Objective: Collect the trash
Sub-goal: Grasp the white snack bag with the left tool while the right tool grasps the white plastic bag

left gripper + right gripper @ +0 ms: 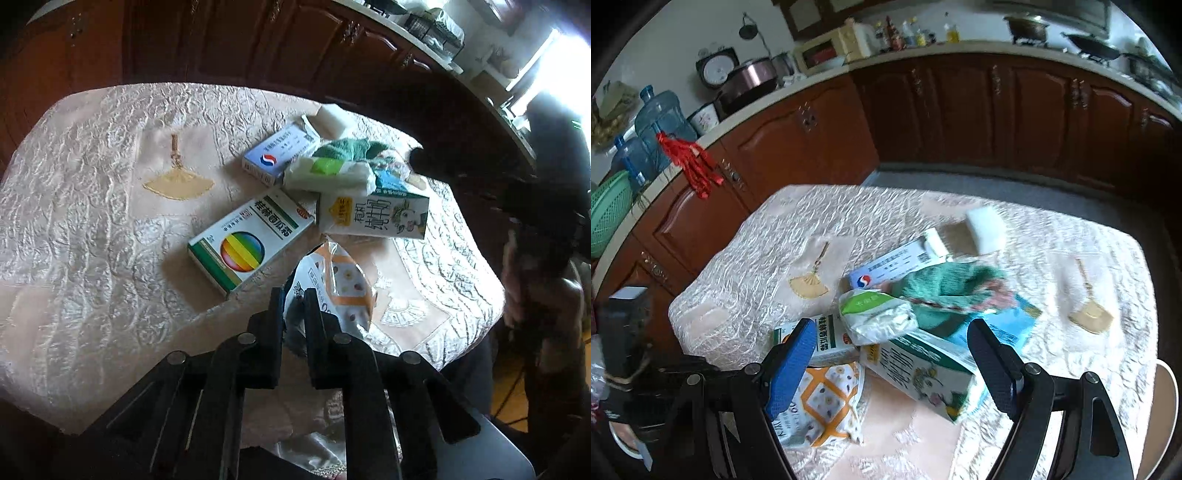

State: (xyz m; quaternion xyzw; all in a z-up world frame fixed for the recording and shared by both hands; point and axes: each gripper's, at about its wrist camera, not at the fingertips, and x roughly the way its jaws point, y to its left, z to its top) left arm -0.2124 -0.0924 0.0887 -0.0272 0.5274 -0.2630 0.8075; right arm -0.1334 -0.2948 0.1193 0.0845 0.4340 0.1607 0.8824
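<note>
On the cream embossed tablecloth (92, 206) lies a pile of trash. My left gripper (293, 295) is shut on the edge of an orange-and-white snack bag (343, 284), seen also in the right wrist view (827, 398). Beyond it lie a rainbow-printed medicine box (247, 243), a milk carton (373, 216), a blue-and-white box (277, 155), a white tissue pack with a green label (328, 173), a green cloth (351, 147) and a white foam block (332, 118). My right gripper (890, 326) is open just above the milk carton (923, 369) and tissue pack (875, 314), holding nothing.
Dark wooden cabinets (960, 110) run behind the table, with a counter of kitchenware and water jugs (657, 118) at the left. A dark blurred shape (546, 221) stands past the table's right edge. A white chair edge (1167, 406) shows at the lower right.
</note>
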